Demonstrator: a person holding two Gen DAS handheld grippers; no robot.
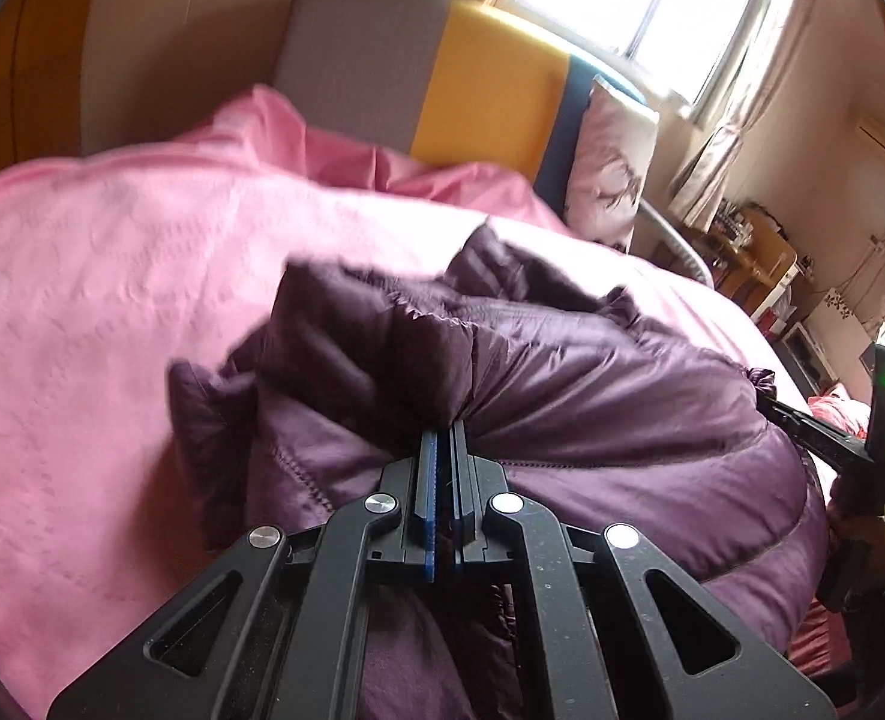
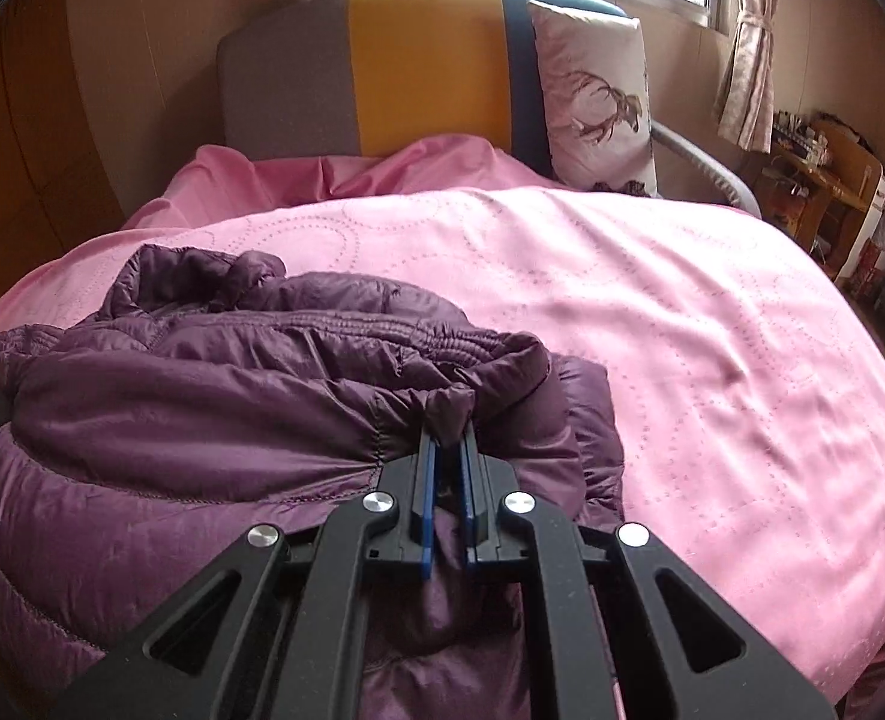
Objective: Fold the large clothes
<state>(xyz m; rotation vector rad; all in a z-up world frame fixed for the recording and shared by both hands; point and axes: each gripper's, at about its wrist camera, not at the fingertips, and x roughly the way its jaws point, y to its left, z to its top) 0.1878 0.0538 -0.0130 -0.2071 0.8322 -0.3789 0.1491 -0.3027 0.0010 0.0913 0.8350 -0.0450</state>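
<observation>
A dark purple quilted jacket (image 1: pixel 592 396) lies bunched on a pink bedspread (image 1: pixel 94 276). My left gripper (image 1: pixel 445 429) is shut on a fold of the jacket, which hangs blurred over its fingertips. In the right wrist view the jacket (image 2: pixel 202 396) fills the lower left, and my right gripper (image 2: pixel 449 435) is shut on a gathered edge of it. The right gripper also shows at the right edge of the left wrist view (image 1: pixel 832 438), its fingertips hidden in the fabric.
The pink bedspread (image 2: pixel 652 312) spreads to the right of the jacket. A grey, yellow and blue headboard (image 2: pixel 418 66) and a deer-print pillow (image 2: pixel 598 102) stand at the bed's far end. A wooden desk (image 2: pixel 826 180) and curtains are at the right.
</observation>
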